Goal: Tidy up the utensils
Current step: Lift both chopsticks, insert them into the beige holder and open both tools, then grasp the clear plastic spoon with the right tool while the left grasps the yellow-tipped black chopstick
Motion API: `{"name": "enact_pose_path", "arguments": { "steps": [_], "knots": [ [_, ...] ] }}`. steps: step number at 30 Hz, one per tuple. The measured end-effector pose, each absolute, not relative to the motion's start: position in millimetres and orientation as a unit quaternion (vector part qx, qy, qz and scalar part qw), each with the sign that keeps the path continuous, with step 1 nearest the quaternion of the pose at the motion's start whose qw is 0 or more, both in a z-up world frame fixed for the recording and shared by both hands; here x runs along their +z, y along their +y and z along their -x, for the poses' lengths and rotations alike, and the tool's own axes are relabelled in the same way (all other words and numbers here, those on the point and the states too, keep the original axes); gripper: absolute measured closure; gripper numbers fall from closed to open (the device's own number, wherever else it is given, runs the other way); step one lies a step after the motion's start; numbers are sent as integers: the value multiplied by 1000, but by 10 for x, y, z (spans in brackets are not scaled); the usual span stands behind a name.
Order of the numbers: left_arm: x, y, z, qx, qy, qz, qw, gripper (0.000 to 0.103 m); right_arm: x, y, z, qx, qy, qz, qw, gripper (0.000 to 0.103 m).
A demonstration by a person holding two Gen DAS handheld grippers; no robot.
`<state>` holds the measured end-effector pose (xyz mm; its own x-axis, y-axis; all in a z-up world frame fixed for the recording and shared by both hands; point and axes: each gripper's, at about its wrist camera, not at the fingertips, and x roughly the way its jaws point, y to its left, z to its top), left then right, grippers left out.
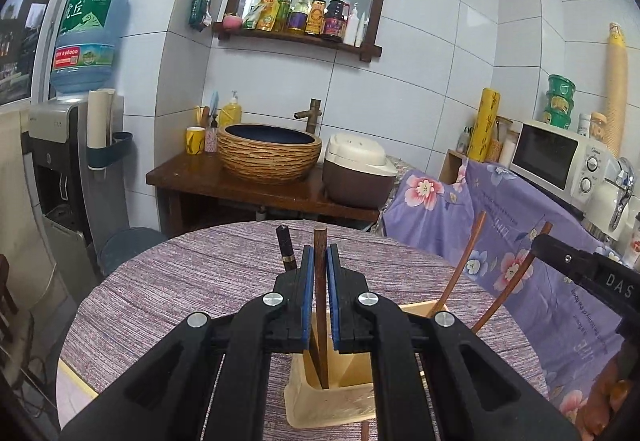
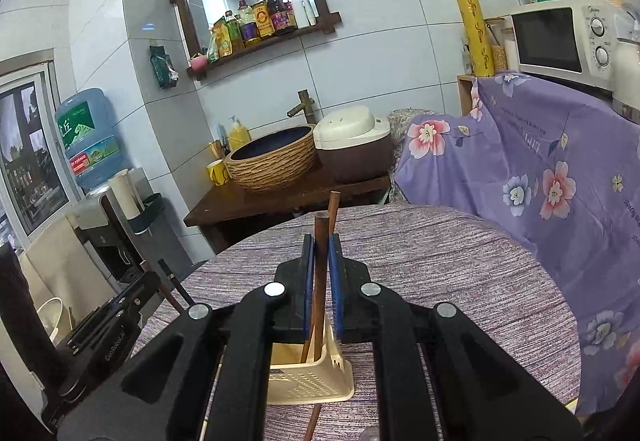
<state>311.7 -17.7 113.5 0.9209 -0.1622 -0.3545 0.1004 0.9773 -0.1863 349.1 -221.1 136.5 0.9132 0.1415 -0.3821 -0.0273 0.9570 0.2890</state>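
A cream plastic utensil holder (image 1: 320,397) stands on the purple-clothed round table; it also shows in the right wrist view (image 2: 308,373). My left gripper (image 1: 320,265) is shut on an upright brown wooden handle (image 1: 320,281) whose lower end is inside the holder. A dark handle (image 1: 286,245) stands just left of it. Two curved wooden handles (image 1: 464,265) lean out of the holder on the right. My right gripper (image 2: 320,257) is shut on a brown wooden handle (image 2: 320,273) that reaches into the holder, with a thinner stick (image 2: 333,213) beside it.
A wooden counter holds a woven basin (image 1: 269,153) and a rice cooker (image 1: 356,173) beyond the table. A floral purple cloth (image 1: 500,225) covers furniture on the right, under a microwave (image 1: 560,157). A water dispenser (image 1: 68,169) stands at left. More utensils (image 2: 312,421) lie on the table.
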Motion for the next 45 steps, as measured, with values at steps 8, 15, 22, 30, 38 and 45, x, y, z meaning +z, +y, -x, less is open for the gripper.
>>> {"name": "enact_pose_path", "arguments": {
  "steps": [8, 15, 22, 30, 38, 45],
  "knots": [
    [1122, -147, -3038, -86, 197, 88, 973, 64, 1313, -2182, -3462, 44, 203, -136, 969, 89],
    [1057, 0, -2630, -91, 198, 69, 974, 30, 1179, -2165, -3125, 32, 201, -106, 973, 54],
    [476, 370, -2401, -49, 290, 64, 954, 32, 423, -2112, -2799, -15, 289, -36, 956, 54],
    [-301, 318, -2332, -82, 403, 76, 908, 60, -324, -2171, -2533, -34, 368, -48, 928, 54],
    [-551, 29, -2231, -102, 433, 31, 895, 69, -430, -2148, -2437, -24, 376, -56, 925, 53],
    [-598, -10, -2201, -97, 435, 17, 895, 70, -427, -2107, -2443, -22, 377, -59, 924, 53]
  ]
}}
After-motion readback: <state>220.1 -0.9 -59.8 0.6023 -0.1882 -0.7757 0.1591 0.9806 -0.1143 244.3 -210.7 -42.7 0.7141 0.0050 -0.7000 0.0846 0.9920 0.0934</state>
